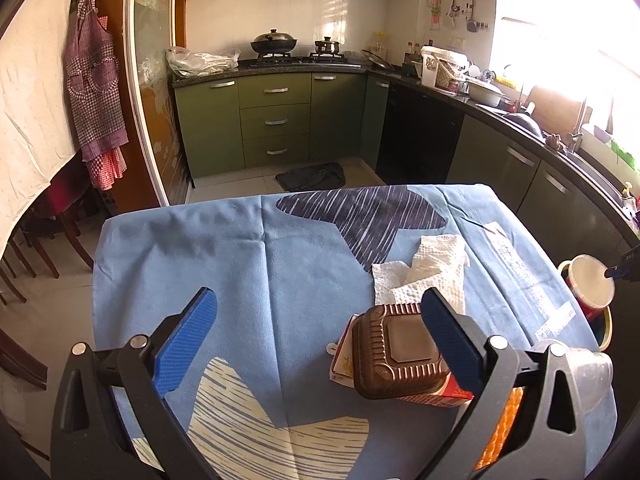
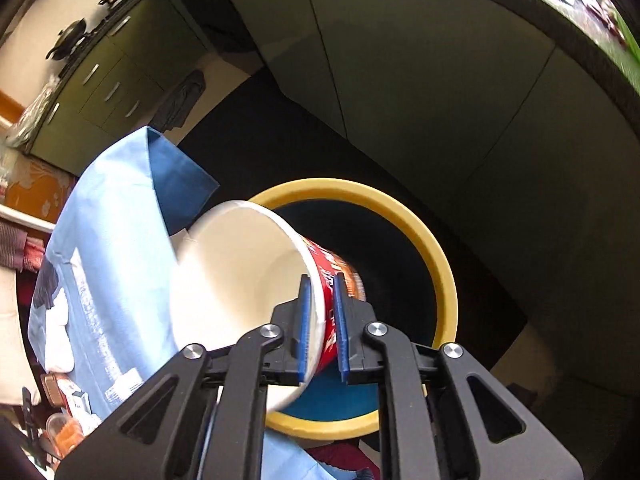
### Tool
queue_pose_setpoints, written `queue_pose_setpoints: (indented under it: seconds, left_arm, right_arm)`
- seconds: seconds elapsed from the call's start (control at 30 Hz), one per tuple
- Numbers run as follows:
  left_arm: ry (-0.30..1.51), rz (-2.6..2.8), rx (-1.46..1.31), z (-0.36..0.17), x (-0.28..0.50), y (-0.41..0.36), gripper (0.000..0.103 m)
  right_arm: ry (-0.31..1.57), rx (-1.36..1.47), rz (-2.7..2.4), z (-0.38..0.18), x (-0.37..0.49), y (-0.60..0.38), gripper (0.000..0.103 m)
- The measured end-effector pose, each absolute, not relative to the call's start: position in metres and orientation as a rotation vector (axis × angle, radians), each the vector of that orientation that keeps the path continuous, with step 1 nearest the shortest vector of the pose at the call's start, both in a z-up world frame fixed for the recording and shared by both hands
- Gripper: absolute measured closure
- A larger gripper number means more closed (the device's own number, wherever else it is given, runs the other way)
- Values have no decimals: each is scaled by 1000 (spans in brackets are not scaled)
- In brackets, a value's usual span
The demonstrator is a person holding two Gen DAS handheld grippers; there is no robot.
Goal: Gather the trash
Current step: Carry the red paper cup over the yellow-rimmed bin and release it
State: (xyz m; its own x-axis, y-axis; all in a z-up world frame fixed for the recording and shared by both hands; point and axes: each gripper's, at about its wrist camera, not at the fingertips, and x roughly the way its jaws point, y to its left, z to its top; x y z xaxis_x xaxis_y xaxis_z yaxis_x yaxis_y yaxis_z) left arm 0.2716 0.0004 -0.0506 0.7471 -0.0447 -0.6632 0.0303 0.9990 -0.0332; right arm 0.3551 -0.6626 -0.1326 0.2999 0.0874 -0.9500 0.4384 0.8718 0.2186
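Observation:
My right gripper [image 2: 322, 292] is shut on the wall of a red and white paper noodle cup [image 2: 240, 280], held tilted over the yellow-rimmed bin [image 2: 436, 256] beside the table. The cup [image 1: 591, 286] and bin rim [image 1: 609, 330] also show at the right edge of the left wrist view. My left gripper [image 1: 318, 312] is open and empty above the blue tablecloth [image 1: 240, 264]. A brown plastic tray [image 1: 398, 354] lies on a red carton [image 1: 448, 394] under its right finger [image 1: 448, 340]. A crumpled white paper towel [image 1: 428, 272] lies just beyond.
A clear plastic cup [image 1: 588, 380] and an orange item [image 1: 500, 428] sit at the table's near right. Green kitchen cabinets [image 1: 276, 120] and a dark counter [image 1: 520, 120] ring the table. Chairs [image 1: 36, 248] stand at the left.

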Motion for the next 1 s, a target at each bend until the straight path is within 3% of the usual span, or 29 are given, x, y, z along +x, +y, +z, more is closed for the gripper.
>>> queue_pose_setpoints:
  seconds: [0.03,0.07,0.83,0.9,1.0]
  left_arm:
    - [735,-47,-22,-52,273,0,6]
    - [747,-53,-24,-54,274,-1,6]
    - [884,-78,137,-81,278,-56,7]
    - [896,-82,114,-83,279,-53,22]
    - [928,-109,59,-88,283,-47,45]
  right_arm:
    - [1258,489,-252,-135,355,-665,75]
    - [1256,489,-253,-137,353,-667,73]
    - [1261,496,-151,-139,326,-656,70]
    - [1265,497,-141,-140,325,-655,64]
    - [1268,496,-128,-141,323,-650,64]
